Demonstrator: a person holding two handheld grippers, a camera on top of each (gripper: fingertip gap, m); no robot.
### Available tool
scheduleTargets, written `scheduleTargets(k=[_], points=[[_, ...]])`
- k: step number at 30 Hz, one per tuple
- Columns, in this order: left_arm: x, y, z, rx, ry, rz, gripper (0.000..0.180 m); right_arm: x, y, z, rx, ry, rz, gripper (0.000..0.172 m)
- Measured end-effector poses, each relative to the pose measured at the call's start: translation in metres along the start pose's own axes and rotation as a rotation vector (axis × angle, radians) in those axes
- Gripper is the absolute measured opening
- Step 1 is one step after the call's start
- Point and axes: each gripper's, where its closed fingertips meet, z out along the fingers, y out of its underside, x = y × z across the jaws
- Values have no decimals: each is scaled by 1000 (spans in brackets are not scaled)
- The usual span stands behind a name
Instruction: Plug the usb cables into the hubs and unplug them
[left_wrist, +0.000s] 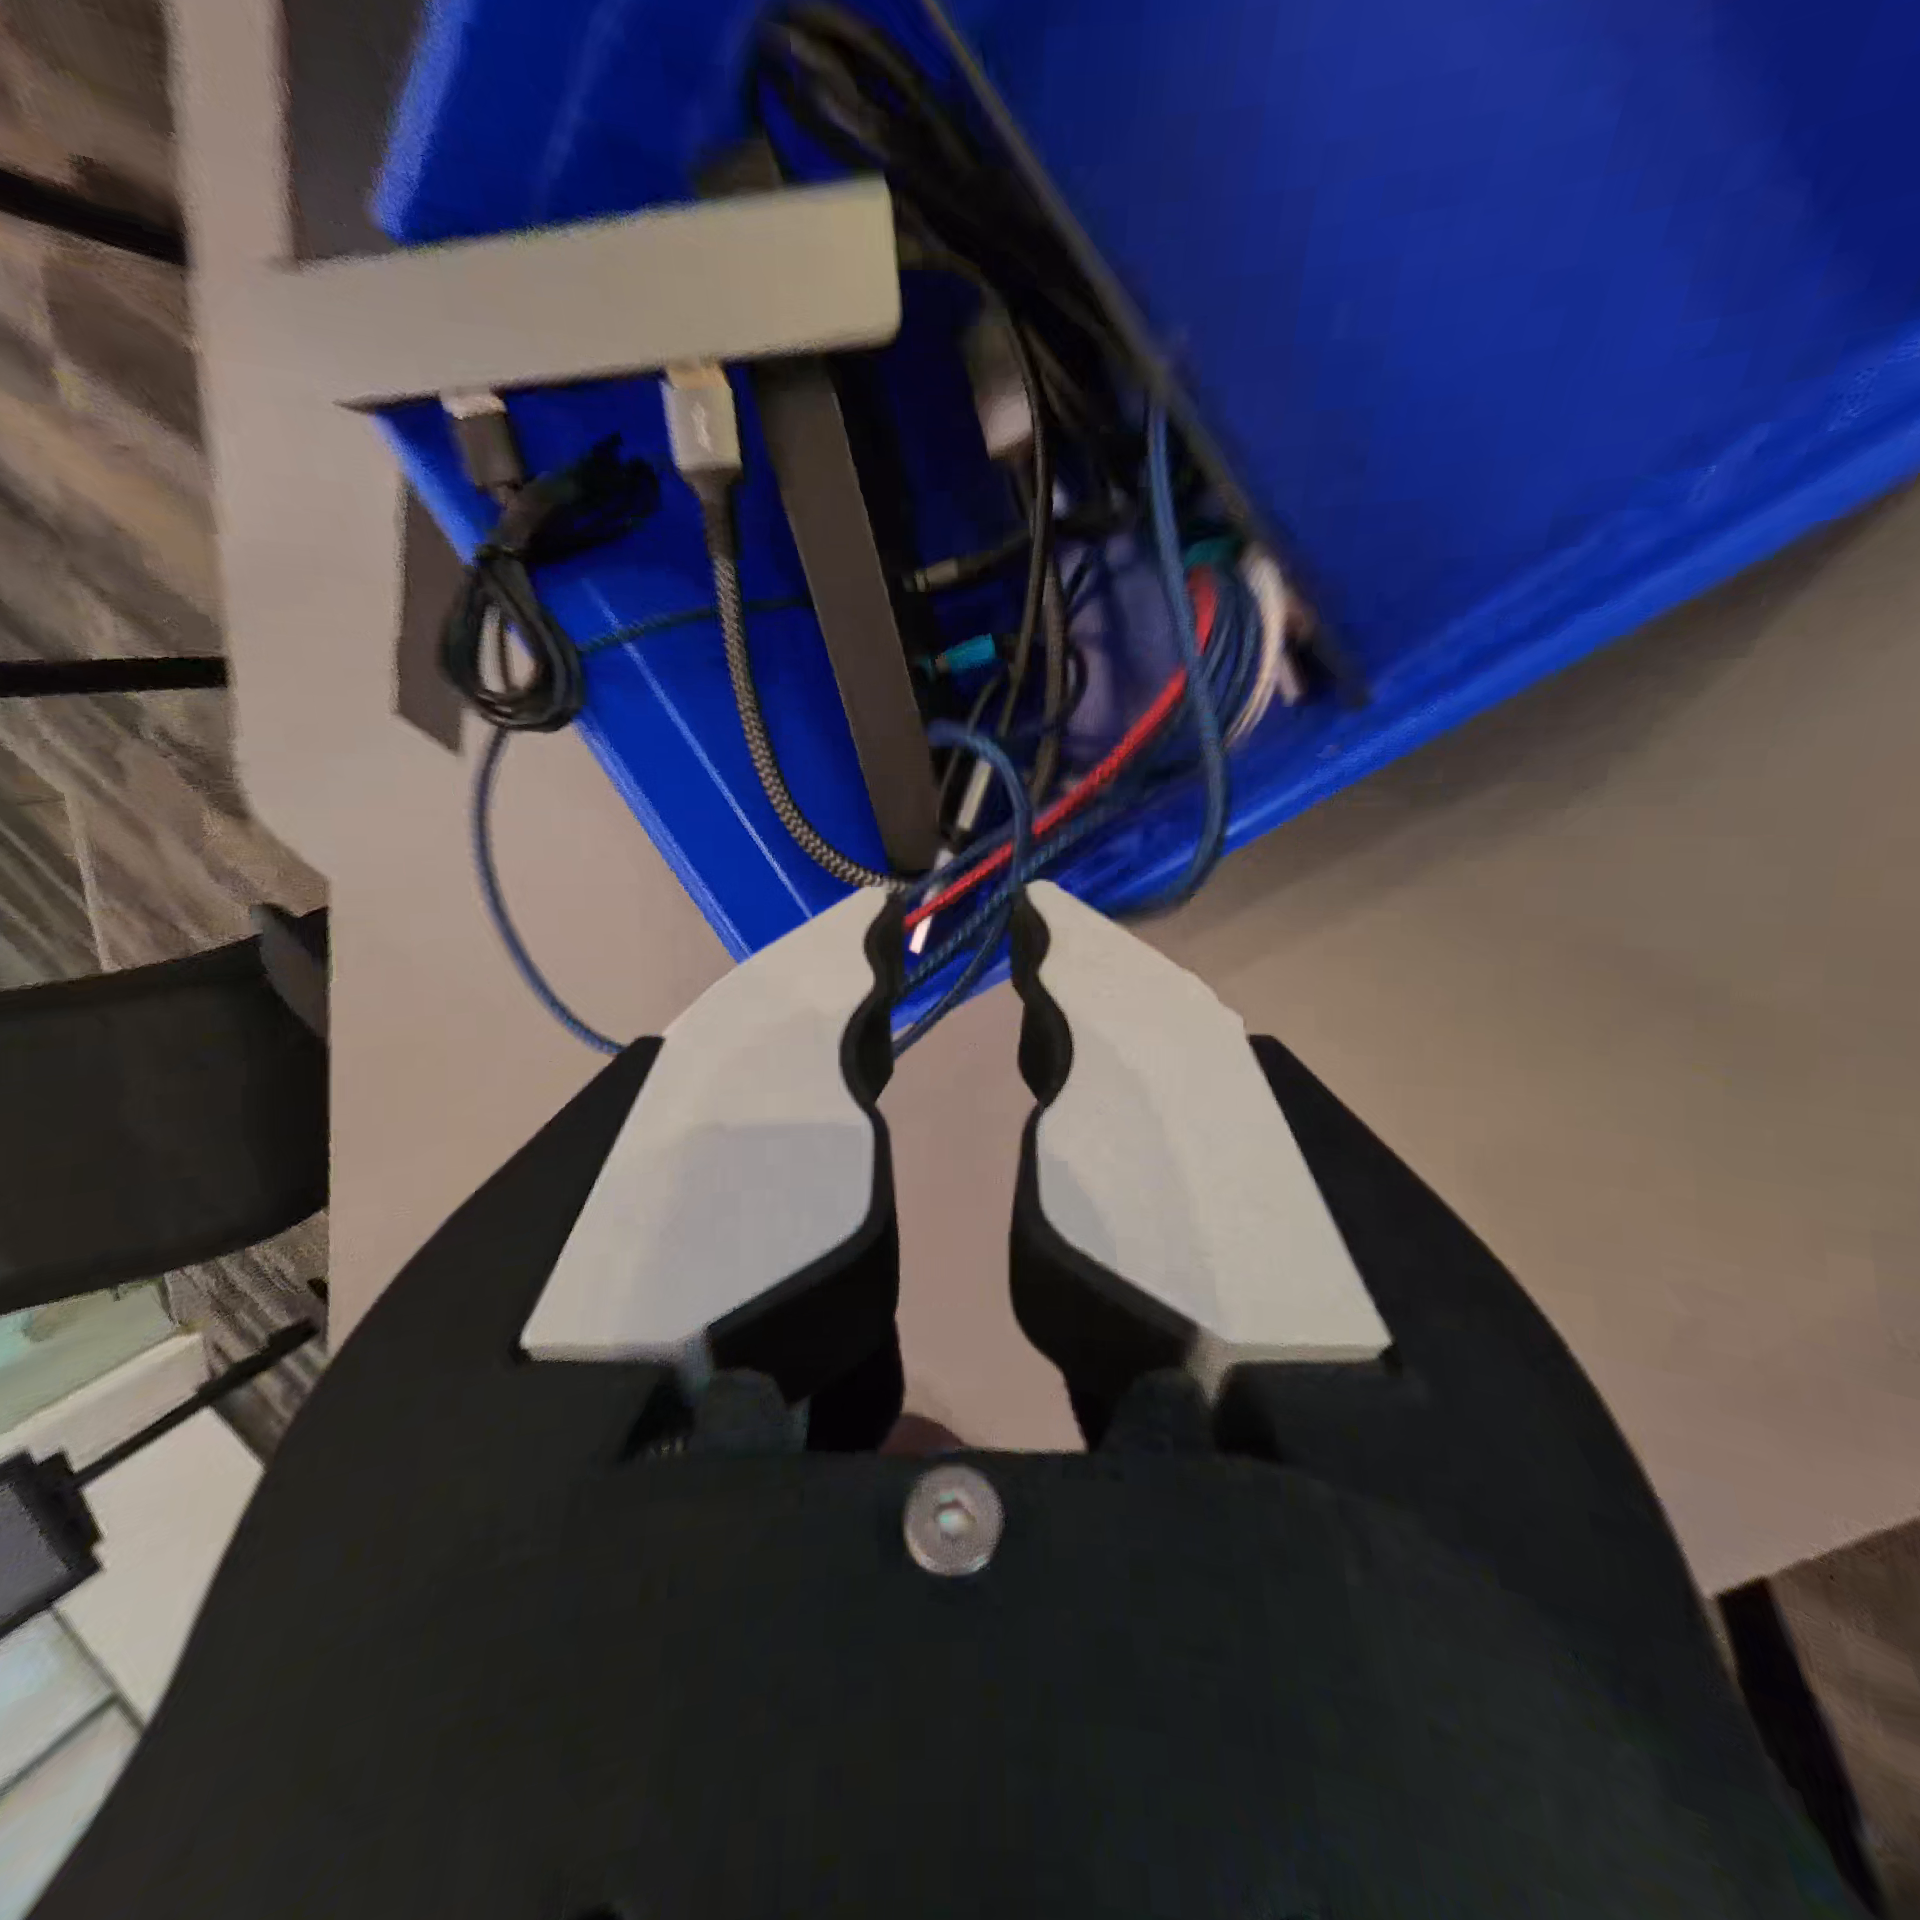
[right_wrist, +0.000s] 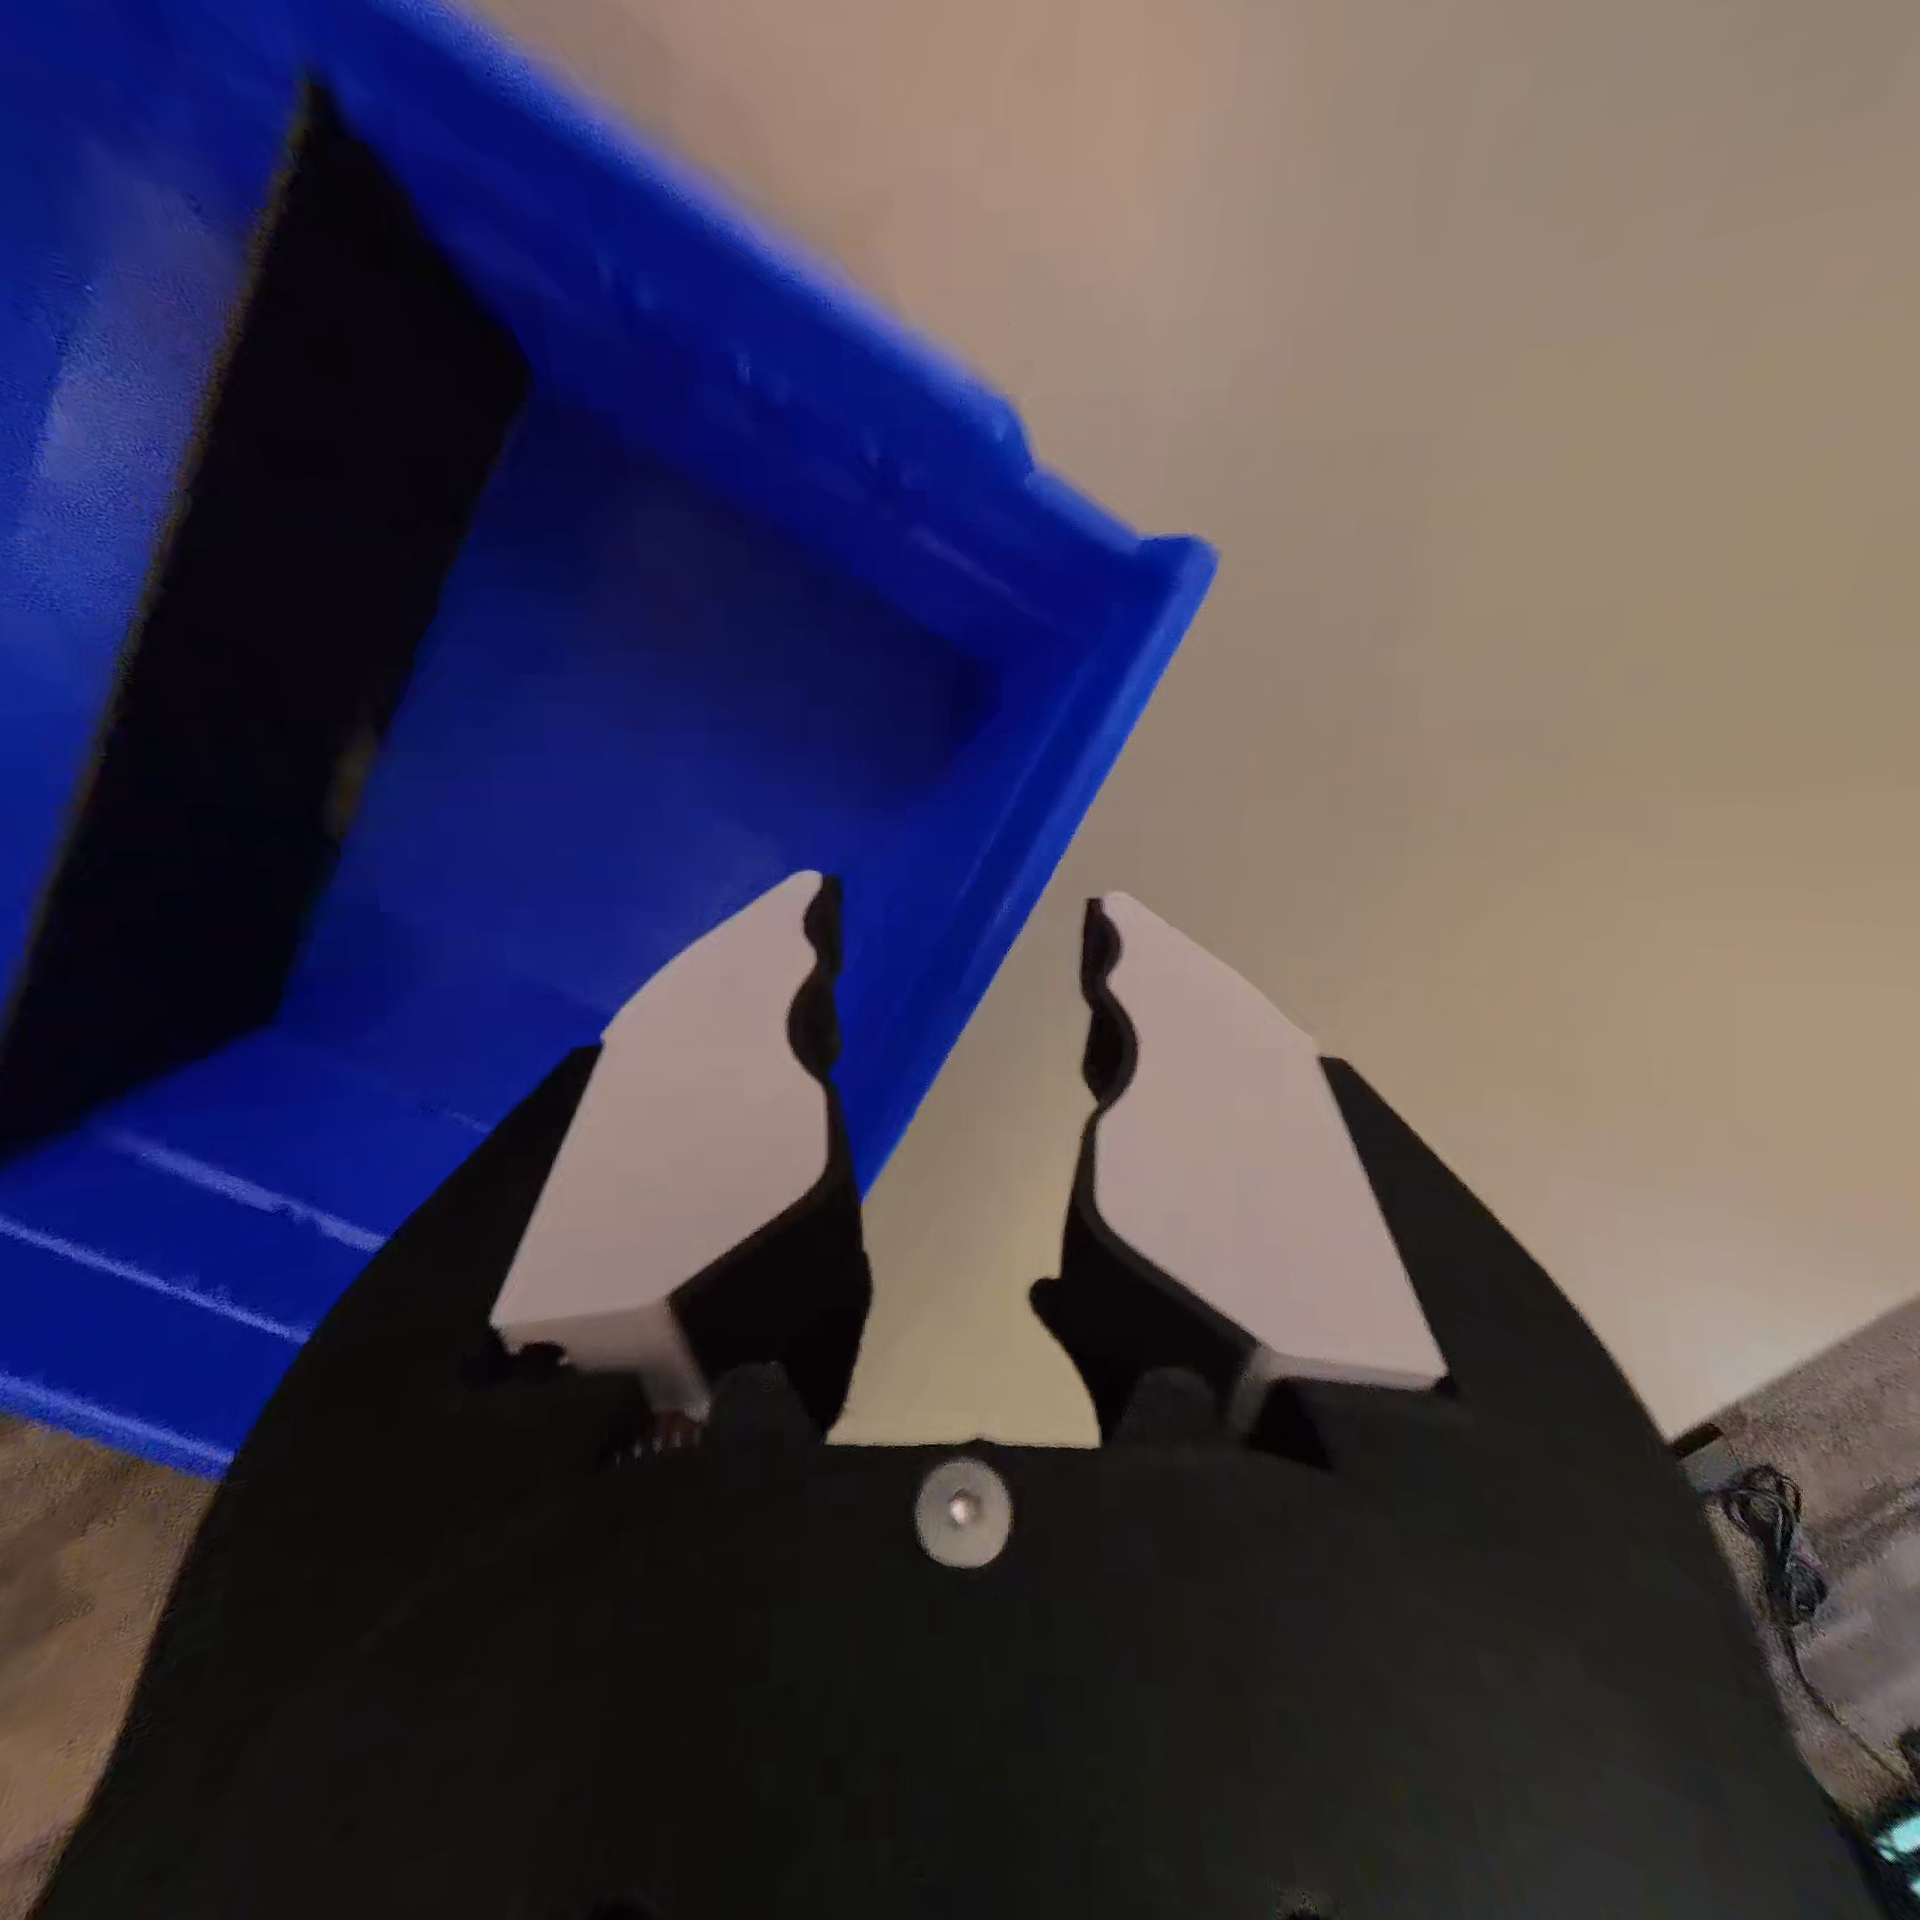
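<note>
Lowest in the left wrist view, the left gripper stands with its jaws apart and nothing pressed between the pads; loose cable ends, among them a red cable and a blue cable, only pass behind the gap at the fingertips. Just beyond, at frame centre, these spill over the rim of the blue bin, whose inside holds a tangle of further cables.

Higher, at upper left, the grey hub lies across the bin's corner. 2 plugs sit in its near edge: a dark plug at the left and a silver plug on a braided cable. Whether more are seated is lost in the blur.

In the right wrist view, the right gripper is likewise spread and bare, poised over the bin's corner at frame centre, with plain table beyond.

My judgement: plugging is partly done, 2 in at least. The loose ends in the bin remain, and all the unplugging.
</note>
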Motion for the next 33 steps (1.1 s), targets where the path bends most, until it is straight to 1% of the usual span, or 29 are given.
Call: scheduleTargets(k=[1,2,3,4,6,7,8,9,10,12,13,15,16,17,19,22,24,26,28,29,31,33], points=[[-1,-7,-12,29,-34,-33,25,4,-7,-9,34,54,2,52],[0,-17,-25,58,-73,-75,33,3,-16,-18,67,105,-6,56],[5,-31,-37,89,-102,-103,40,-9,-27,-27,102,118,-28,60],[13,-46,-49,121,-117,-109,46,-31,-42,-34,148,82,-60,62],[37,-89,-65,225,-119,-121,53,-99,-73,-42,241,-87,-140,58],[55,-114,-68,285,-77,-135,52,-135,-84,-41,258,-181,-182,56],[74,-136,-64,319,-29,-141,51,-166,-91,-37,249,-246,-225,56],[90,-154,-54,319,1,-134,52,-192,-97,-29,233,-281,-263,55],[102,-165,-38,283,7,-120,52,-214,-100,-18,213,-308,-292,54],[114,-173,2,158,2,-107,53,-246,-95,12,108,-329,-351,59],[119,-172,21,103,33,-112,55,-253,-91,28,55,-304,-387,62],[127,-168,49,35,107,-129,53,-262,-77,53,-53,-285,-440,54],[129,-161,59,-28,128,-121,51,-263,-71,62,-94,-286,-443,55],[128,-155,63,-72,136,-112,50,-264,-68,70,-112,-285,-435,55],[137,-156,62,-72,199,-91,30,-266,-64,78,-132,-305,-410,57],[140,-152,63,-105,158,-1,30,-263,-58,76,-165,-301,-428,53],[140,-143,61,-133,176,24,29,-256,-49,74,-210,-282,-456,51],[139,-122,57,-195,180,94,29,-242,-35,70,-250,-257,-475,47],[134,-87,51,-304,171,175,28,-224,-15,65,-301,-239,-474,40],[130,-67,48,-346,154,260,28,-214,-6,63,-315,-234,-466,37],[121,-28,44,-421,133,268,25,-190,15,58,-343,-216,-461,33],[109,12,42,-468,113,295,23,-159,36,53,-393,-154,-449,28]])
